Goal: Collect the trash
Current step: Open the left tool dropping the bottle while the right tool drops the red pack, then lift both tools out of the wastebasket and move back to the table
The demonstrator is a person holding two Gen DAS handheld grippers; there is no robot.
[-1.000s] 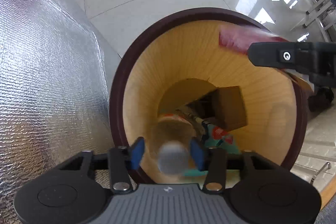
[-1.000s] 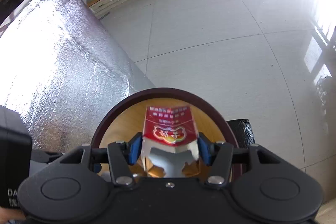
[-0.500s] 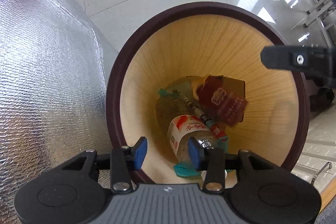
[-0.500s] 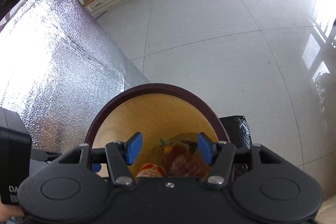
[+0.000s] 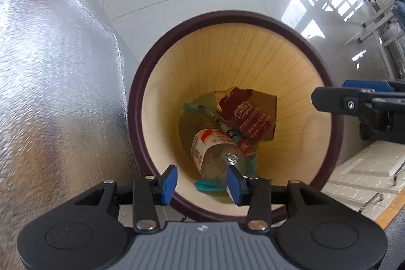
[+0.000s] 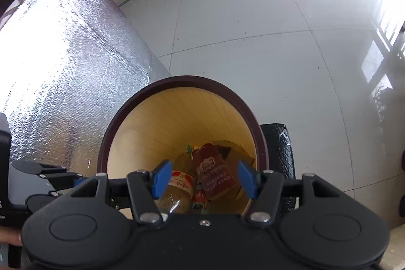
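I am holding both my left tongs [image 5: 201, 180] and right tongs [image 6: 203, 179] open and empty above the bin [image 5: 152, 82], since the bottle [image 5: 215, 153] and red carton [image 5: 246, 118] are lying inside.

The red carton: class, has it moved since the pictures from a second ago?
Yes. The red carton, then level with the bin's rim between the right gripper's pads, now lies at the bin's bottom beside the plastic bottle.

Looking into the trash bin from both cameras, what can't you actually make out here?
- Bin floor, left wrist view: covered by the plastic bottle, red carton and cardboard.
- Bottle's neck, right wrist view: hidden behind the right tool body.
- Carton print, both views: too small to read.
- Black item beside the bin, right wrist view: mostly hidden by the bin's wall.
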